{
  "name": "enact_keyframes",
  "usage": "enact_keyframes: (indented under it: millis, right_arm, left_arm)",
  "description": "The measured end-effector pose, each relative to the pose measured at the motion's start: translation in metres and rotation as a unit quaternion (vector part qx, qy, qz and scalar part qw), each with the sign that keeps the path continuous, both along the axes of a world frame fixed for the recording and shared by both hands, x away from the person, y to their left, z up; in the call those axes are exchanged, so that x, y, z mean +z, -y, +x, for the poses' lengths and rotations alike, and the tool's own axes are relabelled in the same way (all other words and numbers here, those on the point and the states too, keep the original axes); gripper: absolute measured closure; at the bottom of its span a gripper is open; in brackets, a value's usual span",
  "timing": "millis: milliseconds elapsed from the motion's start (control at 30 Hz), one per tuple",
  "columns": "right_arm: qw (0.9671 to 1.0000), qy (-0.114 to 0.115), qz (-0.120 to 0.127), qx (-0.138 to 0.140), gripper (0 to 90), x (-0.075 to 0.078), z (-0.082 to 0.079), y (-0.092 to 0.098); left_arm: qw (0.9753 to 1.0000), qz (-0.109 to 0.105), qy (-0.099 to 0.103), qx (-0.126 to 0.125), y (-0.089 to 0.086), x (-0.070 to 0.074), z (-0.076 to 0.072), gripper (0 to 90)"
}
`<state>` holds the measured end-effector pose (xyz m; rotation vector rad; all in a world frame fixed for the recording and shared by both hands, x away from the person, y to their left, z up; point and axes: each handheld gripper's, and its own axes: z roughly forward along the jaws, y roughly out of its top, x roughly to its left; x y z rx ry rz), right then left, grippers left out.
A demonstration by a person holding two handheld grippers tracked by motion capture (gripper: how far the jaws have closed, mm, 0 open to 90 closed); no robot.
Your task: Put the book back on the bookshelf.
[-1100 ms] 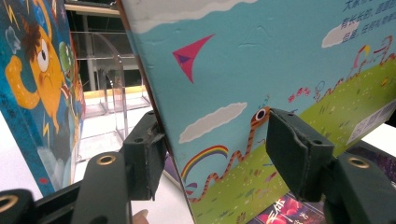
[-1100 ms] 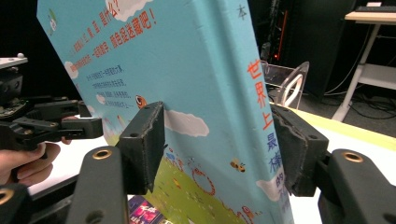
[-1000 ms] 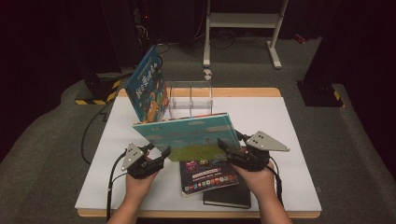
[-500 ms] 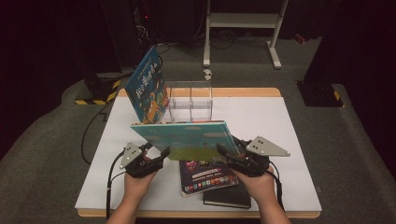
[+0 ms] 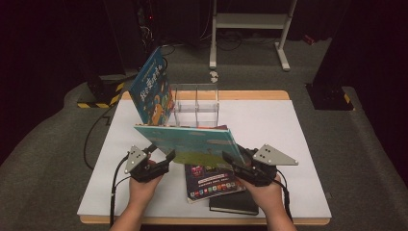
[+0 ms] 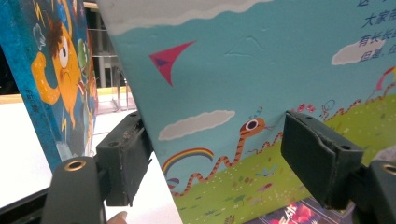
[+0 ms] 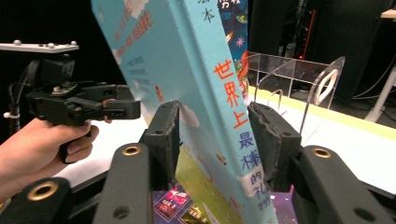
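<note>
A large sky-blue hardcover picture book (image 5: 190, 142) hangs tilted above the middle of the white tabletop (image 5: 288, 130), over a dark book (image 5: 211, 180) near the front edge. The right tongs (image 5: 234, 161) pinch its spine corner; the left tongs (image 5: 161, 155) straddle its edge, pads not quite pressing.

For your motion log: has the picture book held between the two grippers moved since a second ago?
Yes. The picture book has tipped flatter and its far edge now sits lower against the clear acrylic rack.
</note>
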<state>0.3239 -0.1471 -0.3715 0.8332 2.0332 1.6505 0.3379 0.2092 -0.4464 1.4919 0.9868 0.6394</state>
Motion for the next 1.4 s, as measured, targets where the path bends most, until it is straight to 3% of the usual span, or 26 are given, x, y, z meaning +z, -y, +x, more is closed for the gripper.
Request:
enact_keyframes:
  millis: [233, 400, 533, 600, 700, 800, 933, 1067, 1233, 1300, 1400]
  right_arm:
    - [0.9998, 0.002, 0.005, 0.018, 57.6, -0.002, 0.000, 0.002]
    - [0.9996, 0.001, 0.007, 0.029, 61.2, -0.003, 0.000, 0.003]
    - [0.9989, 0.019, 0.000, 0.042, 66.3, -0.006, -0.005, 0.001]
    - [0.9981, 0.027, -0.006, 0.056, 70.2, -0.008, -0.008, -0.001]
    - [0.9977, 0.030, -0.011, 0.059, 76.3, -0.010, -0.012, -0.004]
    - [0.9970, 0.053, -0.038, 0.042, 80.1, -0.010, -0.018, -0.010]
    - [0.9980, 0.045, -0.028, 0.035, 80.3, -0.011, -0.016, -0.009]
    - [0.9978, 0.050, -0.030, 0.030, 80.3, -0.011, -0.019, -0.012]
    - [0.9990, 0.040, -0.015, 0.010, 80.3, -0.012, -0.016, -0.010]
    - [0.9994, 0.033, -0.007, -0.001, 80.2, -0.013, -0.016, -0.008]
    - [0.9995, 0.029, 0.001, -0.008, 80.2, -0.013, -0.014, -0.007]
  left_arm:
    - [1.0000, 0.007, 0.003, -0.003, -0.002, 0.000, 0.000, 25.6]
    - [0.9999, 0.009, -0.006, 0.002, -0.002, 0.002, 0.005, 25.3]
    - [0.9999, 0.009, -0.004, 0.010, -0.004, 0.001, 0.006, 24.9]
    - [0.9997, 0.013, -0.004, 0.018, -0.005, -0.001, 0.006, 29.3]
    - [0.9996, 0.019, -0.010, 0.018, -0.008, -0.004, 0.005, 29.5]
    - [0.9990, 0.037, -0.017, 0.017, -0.011, -0.008, 0.001, 29.6]
    - [0.9981, 0.052, -0.030, 0.017, -0.018, -0.013, -0.004, 29.9]
    - [0.9978, 0.038, -0.052, 0.017, -0.028, -0.021, -0.007, 33.2]
    - [0.9963, 0.023, -0.081, 0.016, -0.037, -0.033, -0.009, 35.5]
    - [0.9962, 0.018, -0.083, 0.020, -0.039, -0.033, -0.009, 35.2]
    - [0.9973, 0.013, -0.070, 0.017, -0.039, -0.030, -0.011, 34.7]
